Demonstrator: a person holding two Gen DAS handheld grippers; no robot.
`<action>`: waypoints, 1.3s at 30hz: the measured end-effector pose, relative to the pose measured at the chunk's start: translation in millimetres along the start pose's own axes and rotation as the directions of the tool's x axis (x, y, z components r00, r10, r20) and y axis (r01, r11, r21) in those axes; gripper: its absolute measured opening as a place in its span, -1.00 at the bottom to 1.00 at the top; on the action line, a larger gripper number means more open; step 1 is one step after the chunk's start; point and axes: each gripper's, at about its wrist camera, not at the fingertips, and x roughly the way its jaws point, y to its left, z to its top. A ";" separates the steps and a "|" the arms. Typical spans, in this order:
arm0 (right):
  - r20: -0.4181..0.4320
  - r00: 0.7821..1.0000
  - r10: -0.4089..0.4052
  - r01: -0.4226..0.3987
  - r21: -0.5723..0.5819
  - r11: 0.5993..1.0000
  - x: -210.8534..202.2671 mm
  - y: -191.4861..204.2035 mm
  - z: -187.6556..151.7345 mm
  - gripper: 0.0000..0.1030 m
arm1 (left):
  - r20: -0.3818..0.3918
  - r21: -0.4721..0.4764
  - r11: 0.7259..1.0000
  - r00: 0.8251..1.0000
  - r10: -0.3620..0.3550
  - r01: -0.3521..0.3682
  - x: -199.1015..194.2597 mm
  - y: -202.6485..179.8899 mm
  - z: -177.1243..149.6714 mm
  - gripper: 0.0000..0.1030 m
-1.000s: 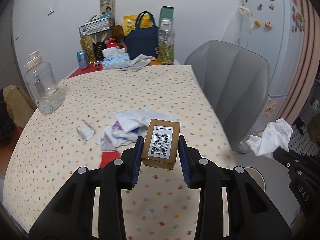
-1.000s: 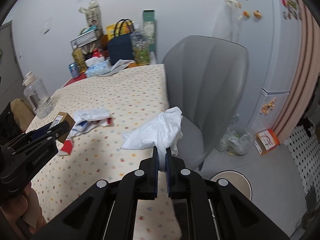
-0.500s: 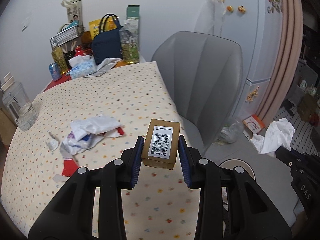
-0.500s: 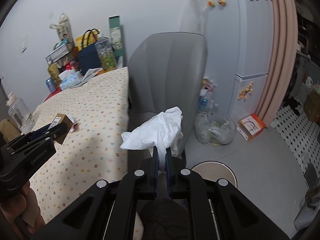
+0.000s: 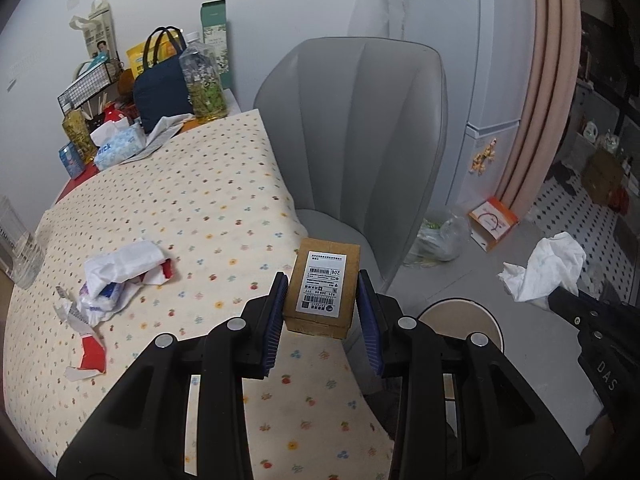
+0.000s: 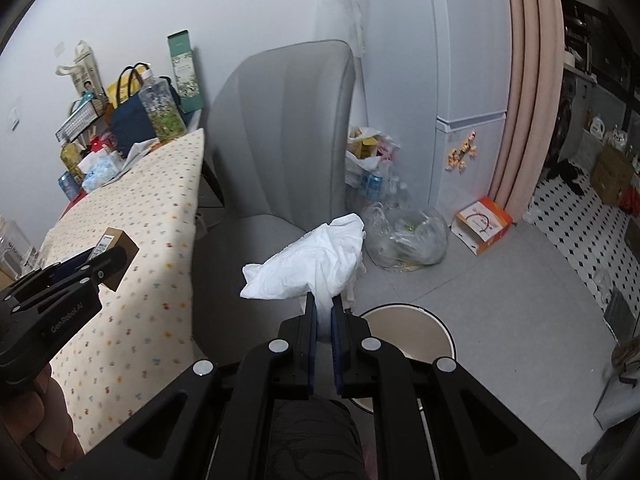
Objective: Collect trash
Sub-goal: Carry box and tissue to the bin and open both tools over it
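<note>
Left gripper tilts downward, clamped on cardboard box; right gripper likewise, pinching crumpled tissue.

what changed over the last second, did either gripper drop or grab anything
Nothing dropped or grabbed. Both grippers swung away from the table toward the round bin on the floor, which now sits just under the right gripper. The left gripper still clamps the cardboard box; the right still pinches the white crumpled tissue. The wrappers on the table lie as before.
</note>
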 end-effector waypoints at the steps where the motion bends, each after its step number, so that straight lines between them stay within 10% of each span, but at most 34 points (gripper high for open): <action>1: -0.002 1.000 -0.003 0.003 0.003 1.000 1.9 -1.5 -0.2 -0.85 | -0.005 0.005 1.000 1.000 -0.002 0.002 2.8 -2.6 0.4 -0.33; 11: 0.000 0.999 -0.053 0.053 0.077 0.996 17.4 -39.4 8.0 -0.78 | -0.028 0.063 0.997 0.999 -0.041 0.043 21.2 -36.4 11.2 -0.33; 13: -0.002 0.998 -0.070 0.070 0.100 0.993 19.5 -48.9 6.9 -0.21 | -0.030 0.074 0.996 0.998 -0.050 0.052 23.0 -43.1 13.1 -0.32; 15: 0.012 0.996 -0.094 0.092 0.117 0.989 17.9 -58.4 5.6 -0.07 | -0.032 0.083 0.995 0.998 -0.059 0.062 24.6 -50.0 14.4 -0.33; 39: 0.003 0.959 -0.284 0.272 0.281 0.921 -27.2 -163.7 -23.2 0.16 | -0.119 0.222 0.937 0.961 -0.249 0.270 49.2 -172.4 11.3 -0.32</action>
